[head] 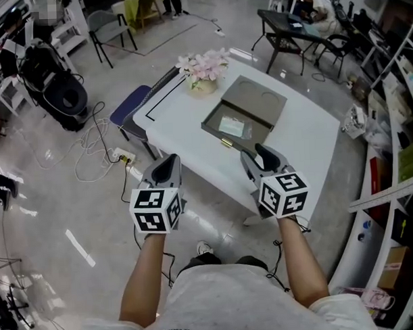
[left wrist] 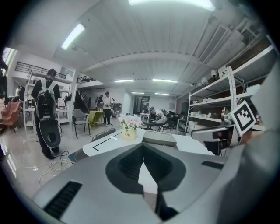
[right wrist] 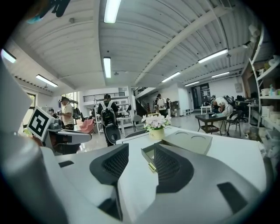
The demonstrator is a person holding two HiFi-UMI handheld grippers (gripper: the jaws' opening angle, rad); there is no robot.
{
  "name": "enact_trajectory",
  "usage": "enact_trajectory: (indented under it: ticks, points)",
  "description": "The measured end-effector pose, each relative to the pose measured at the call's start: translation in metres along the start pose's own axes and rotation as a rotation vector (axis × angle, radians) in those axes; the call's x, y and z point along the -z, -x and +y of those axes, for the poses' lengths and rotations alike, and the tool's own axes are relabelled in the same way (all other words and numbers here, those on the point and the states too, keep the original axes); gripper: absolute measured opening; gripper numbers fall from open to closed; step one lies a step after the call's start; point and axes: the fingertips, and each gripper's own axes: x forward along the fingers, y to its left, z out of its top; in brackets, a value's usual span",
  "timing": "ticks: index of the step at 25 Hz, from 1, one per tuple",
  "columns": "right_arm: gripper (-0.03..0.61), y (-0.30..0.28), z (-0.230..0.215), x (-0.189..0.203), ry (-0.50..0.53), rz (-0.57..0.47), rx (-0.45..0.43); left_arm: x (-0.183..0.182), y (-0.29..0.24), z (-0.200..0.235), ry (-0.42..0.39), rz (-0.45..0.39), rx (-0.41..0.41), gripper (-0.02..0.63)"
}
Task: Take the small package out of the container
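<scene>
An open grey-green container sits in the middle of the white table, its lid leaning back. Inside lies the small clear package. Both grippers hover short of the table's near edge, apart from the container. My left gripper is at the left with its jaws together and nothing in them. My right gripper is at the right, open and empty. In the right gripper view the right gripper points at the container, and the package is hidden by the wall. The left gripper faces the container from farther off.
A pot of pink flowers stands on the table behind the container. A blue chair is at the table's left side. A power strip with cables lies on the floor. Shelves line the right; people stand far off.
</scene>
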Motion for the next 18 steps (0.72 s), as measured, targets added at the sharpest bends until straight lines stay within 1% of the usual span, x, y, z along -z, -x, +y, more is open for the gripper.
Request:
enact_trajectory:
  ticks: [8, 14, 18]
  points:
    - [0.178, -0.025, -0.013, 0.0, -0.056, 0.028, 0.062, -0.002, -0.012, 0.019, 0.026, -0.002, 0.029, 0.003]
    - [0.178, -0.043, -0.035, 0.014, -0.112, 0.082, 0.107, -0.001, -0.03, 0.024, -0.006, 0.018, 0.051, 0.003]
    - [0.179, -0.059, -0.053, 0.022, -0.151, 0.104, 0.137, -0.001, -0.057, 0.028, -0.022, 0.037, 0.073, 0.003]
